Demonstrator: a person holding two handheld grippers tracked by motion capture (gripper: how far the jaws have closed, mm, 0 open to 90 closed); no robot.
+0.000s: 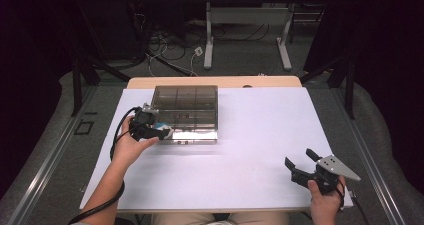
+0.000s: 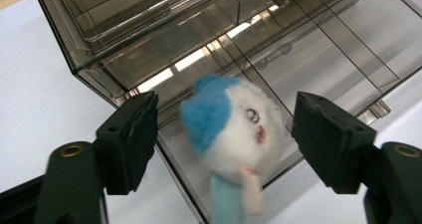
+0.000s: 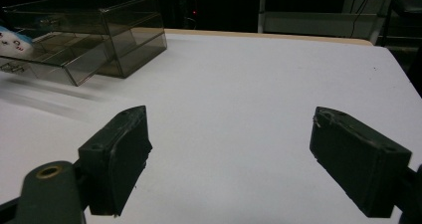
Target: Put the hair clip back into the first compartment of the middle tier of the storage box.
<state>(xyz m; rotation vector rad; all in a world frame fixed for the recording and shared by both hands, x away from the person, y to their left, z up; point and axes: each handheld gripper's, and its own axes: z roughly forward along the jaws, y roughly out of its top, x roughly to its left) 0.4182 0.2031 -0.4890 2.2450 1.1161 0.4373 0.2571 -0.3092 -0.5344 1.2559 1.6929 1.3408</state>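
Note:
A smoked clear drawer box (image 1: 185,101) stands at the back left of the white table (image 1: 260,135), with its lower drawer (image 1: 197,131) pulled out toward me. My left gripper (image 1: 165,133) hovers at the drawer's left front corner. In the left gripper view a small white plush toy with a blue patch (image 2: 234,129) hangs between the jaws of my left gripper (image 2: 226,114) over the drawer (image 2: 323,69); a gap shows on each side, so the pads do not press on it. Near the table's front right, my right gripper (image 1: 301,161) stands open and empty (image 3: 229,129).
The box (image 3: 114,25) and the toy (image 3: 12,40) appear far left in the right gripper view. Beyond the table's far edge a desk frame (image 1: 247,40) and loose cables (image 1: 165,50) sit on the floor. Grey flooring runs along both sides.

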